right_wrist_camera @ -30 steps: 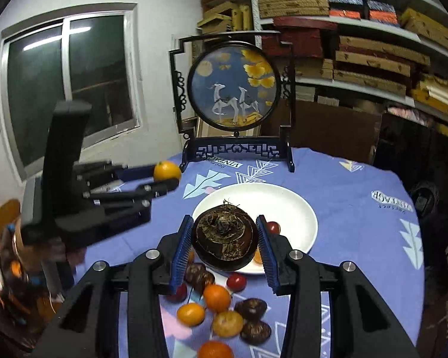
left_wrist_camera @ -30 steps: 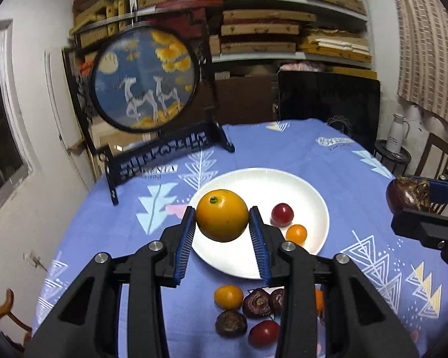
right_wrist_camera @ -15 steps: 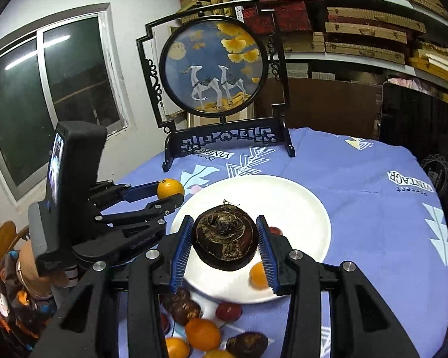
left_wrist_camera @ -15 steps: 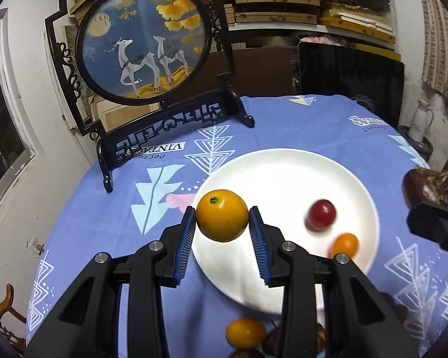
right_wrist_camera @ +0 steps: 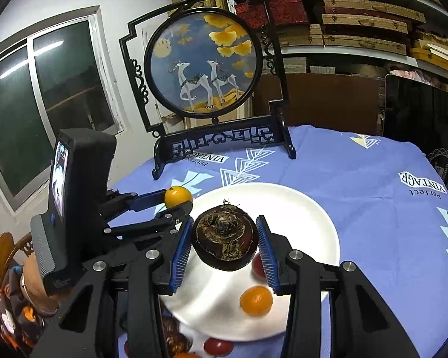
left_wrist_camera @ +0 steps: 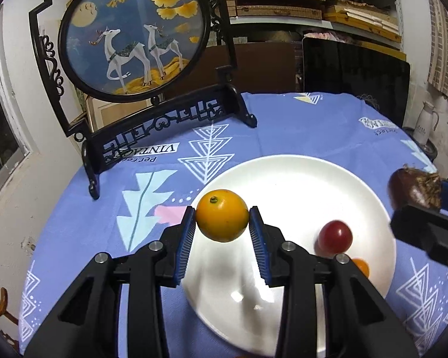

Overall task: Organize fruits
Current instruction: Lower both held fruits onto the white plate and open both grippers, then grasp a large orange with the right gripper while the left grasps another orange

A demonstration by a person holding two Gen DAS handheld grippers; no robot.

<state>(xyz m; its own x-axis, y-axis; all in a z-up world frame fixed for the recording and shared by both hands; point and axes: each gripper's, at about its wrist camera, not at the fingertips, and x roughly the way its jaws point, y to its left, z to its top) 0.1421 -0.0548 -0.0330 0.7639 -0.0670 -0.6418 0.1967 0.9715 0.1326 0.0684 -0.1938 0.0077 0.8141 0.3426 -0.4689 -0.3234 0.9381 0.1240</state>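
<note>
1. Tablecloth (left_wrist_camera: 298,131), filling the middle of the frame: periwinkle blue, printed with white line triangles, pale blue tree shapes, a pink patch and black lettering
2. Plate (left_wrist_camera: 283,179), centre right: plain glossy white
3. Orange (left_wrist_camera: 222,215), centre: deep yellow-orange with a small dark stem dot
4. Gripper pads (left_wrist_camera: 185,246) beside the orange: ribbed bright blue on black arms
5. Cherry tomato (left_wrist_camera: 335,236), right of centre: dark red
6. Small fruit (right_wrist_camera: 256,300), lower centre: orange
7. Round fruit (right_wrist_camera: 225,244), centre: dark brown-purple, with dry tan flecks
8. Round screen (left_wrist_camera: 131,32), upper left: dark blue with 2 white deer, yellow leaves and a pale moon, in a black carved frame
</note>
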